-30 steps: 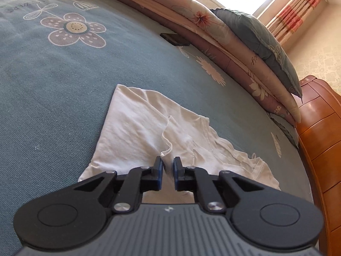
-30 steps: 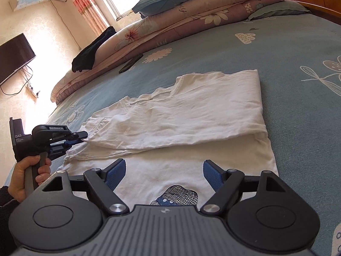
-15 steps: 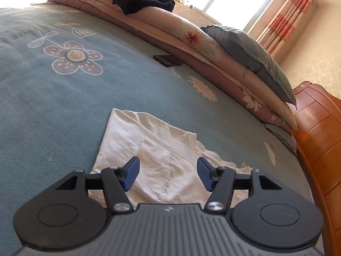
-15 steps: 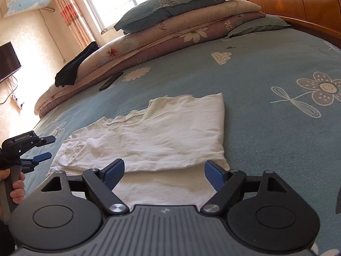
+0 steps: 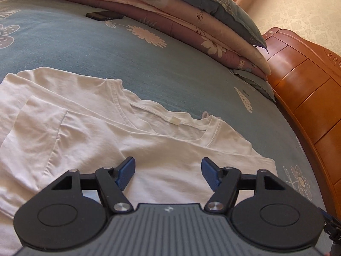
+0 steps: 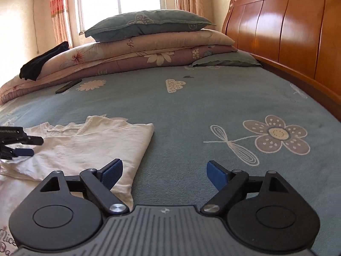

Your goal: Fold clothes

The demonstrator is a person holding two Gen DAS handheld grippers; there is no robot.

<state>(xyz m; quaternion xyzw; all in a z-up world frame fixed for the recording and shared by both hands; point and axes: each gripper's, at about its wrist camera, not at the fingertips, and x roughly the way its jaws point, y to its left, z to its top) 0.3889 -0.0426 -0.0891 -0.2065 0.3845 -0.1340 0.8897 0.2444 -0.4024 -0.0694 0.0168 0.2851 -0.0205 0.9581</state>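
White tee [image 5: 89,132] lay partly folded on bed [image 5: 85,49], collar side toward quilts [image 5: 191,21] & pillow [image 6: 147,23]. Left gripper [image 5: 168,170] hung low over tee, fingers [image 5: 125,170] spread wide, nothing btwn them. Right gripper [image 6: 164,172] was at tee's right edge, mostly over bare sheet, fingers released too, left pad over fabric corner. Phone [image 5: 104,15] sat near quilts, well apart from tee. Black cloth [image 6: 42,60] draped on quilt stack. Headboard [image 6: 287,27] on right.
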